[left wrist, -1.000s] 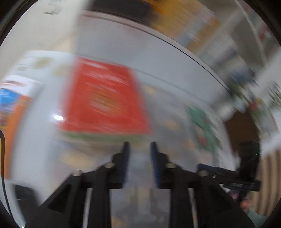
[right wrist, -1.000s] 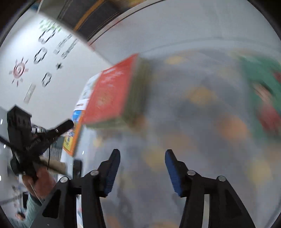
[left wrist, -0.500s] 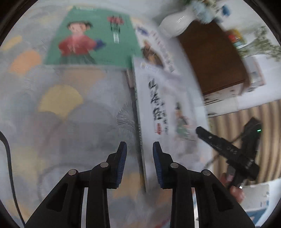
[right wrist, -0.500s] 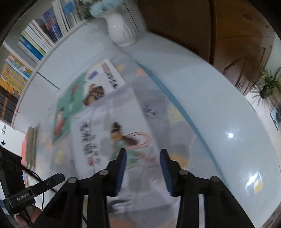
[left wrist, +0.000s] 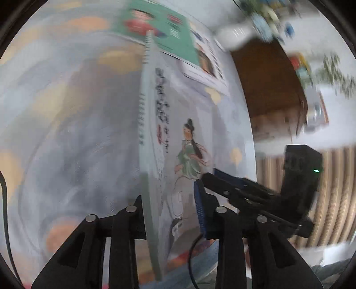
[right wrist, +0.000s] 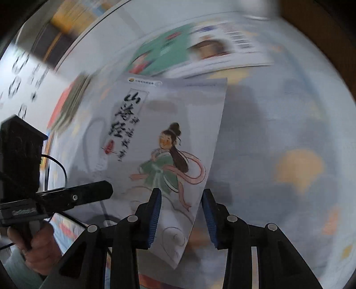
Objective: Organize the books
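Note:
A thin white book [left wrist: 178, 142] with black Chinese characters and a figure in a green robe is tilted up off the patterned tablecloth. It also shows in the right wrist view [right wrist: 160, 137]. My left gripper [left wrist: 170, 213] is open, with the book's spine edge between its jaws. My right gripper [right wrist: 181, 213] is open, with the book's lower right corner between its jaws. A green book [left wrist: 160, 24] and a white book [left wrist: 207, 62] lie flat behind. A red book stack [right wrist: 66, 106] lies at the left.
A white vase [left wrist: 235, 33] with flowers stands at the table's far edge. A brown wooden cabinet [left wrist: 271, 84] stands beyond the table. Shelved books [right wrist: 73, 13] line the back wall. The left gripper's body [right wrist: 26, 169] is at the left.
The white book lay flat half a second ago and is now tilted up on its edge. Both grippers have closed in on it and stand at its near edge.

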The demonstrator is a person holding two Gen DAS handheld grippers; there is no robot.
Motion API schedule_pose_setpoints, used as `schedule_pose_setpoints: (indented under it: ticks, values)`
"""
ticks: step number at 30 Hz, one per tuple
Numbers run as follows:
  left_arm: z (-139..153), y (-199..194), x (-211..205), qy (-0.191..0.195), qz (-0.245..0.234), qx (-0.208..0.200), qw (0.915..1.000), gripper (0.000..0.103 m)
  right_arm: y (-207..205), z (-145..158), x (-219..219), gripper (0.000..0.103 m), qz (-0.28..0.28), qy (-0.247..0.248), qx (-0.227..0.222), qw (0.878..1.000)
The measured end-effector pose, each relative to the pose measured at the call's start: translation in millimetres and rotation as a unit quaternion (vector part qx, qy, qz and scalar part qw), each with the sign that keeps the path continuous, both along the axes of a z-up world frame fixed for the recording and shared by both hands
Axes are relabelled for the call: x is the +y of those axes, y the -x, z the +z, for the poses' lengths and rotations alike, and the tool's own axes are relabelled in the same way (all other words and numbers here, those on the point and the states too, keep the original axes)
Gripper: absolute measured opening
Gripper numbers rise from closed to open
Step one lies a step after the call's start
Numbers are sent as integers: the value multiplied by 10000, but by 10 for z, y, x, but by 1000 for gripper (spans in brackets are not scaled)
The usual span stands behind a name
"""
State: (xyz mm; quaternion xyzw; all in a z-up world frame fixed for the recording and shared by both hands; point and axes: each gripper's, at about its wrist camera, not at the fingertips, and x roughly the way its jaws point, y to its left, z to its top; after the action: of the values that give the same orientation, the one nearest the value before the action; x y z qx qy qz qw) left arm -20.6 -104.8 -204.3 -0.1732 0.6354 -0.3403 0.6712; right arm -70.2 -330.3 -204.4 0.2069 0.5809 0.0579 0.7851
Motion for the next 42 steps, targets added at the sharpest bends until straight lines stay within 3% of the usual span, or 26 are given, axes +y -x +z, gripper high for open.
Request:
schedule_pose_setpoints:
  ticks: [2, 6, 7, 10, 15, 18, 22, 23, 26, 28, 30, 33, 37, 42]
  values:
    - [5, 46, 286, -117, 401, -69, 9991, 12, -141, -67, 150, 37, 108, -294, 9, 9995]
    - [-80, 54, 592, -32, 1043, 54, 9945, 9, -356, -138, 197, 37, 48, -766, 35, 9970]
    - [-93, 66, 627, 77, 1106, 95, 9938, 8, -344, -144, 192, 37, 74, -823, 49, 9966]
    - [-121, 78, 744, 884, 1469, 491, 9840, 8, -165, -216, 106, 38, 193, -1291, 176, 9913]
    - [-48, 17, 778, 1830, 1823, 860, 9622, 9, 95, -393, -101, 54, -117, -2751, 388, 9605]
    - [-25, -11, 783, 2093, 1924, 1000, 9535, 9, 80, -558, -174, 55, -407, -3586, 469, 9314]
    - [-58, 31, 823, 2319, 2109, 1219, 9417, 9, -166, -607, -2, 54, -356, -4250, 356, 9038]
    - [-46, 38, 848, 2226, 2173, 1150, 9434, 9, -202, -574, 44, 50, -287, -4285, 334, 9025]
    - [62, 68, 977, 1714, 2113, 788, 9590, 9, -266, -364, 147, 31, -94, -3787, 37, 9255]
    - [241, 106, 946, 1086, 1823, 252, 9769, 8, -237, -139, 212, 30, 222, -3216, -197, 9464]
    - [438, 148, 941, 800, 1580, -231, 9839, 9, -240, 129, 389, 30, 645, -2538, -459, 9640]
    - [661, 127, 1153, 915, 1583, -549, 9816, 9, -302, 503, 746, 30, 1182, -1872, -831, 9716]
    - [971, -148, 1764, 1266, 1805, -909, 9711, 9, -544, 980, 1206, 30, 1477, -1769, -1413, 9628]
    - [1184, -850, 2547, 964, 2010, -1329, 9657, 10, -1245, 1261, 2081, 31, 1774, -1495, -1762, 9566]
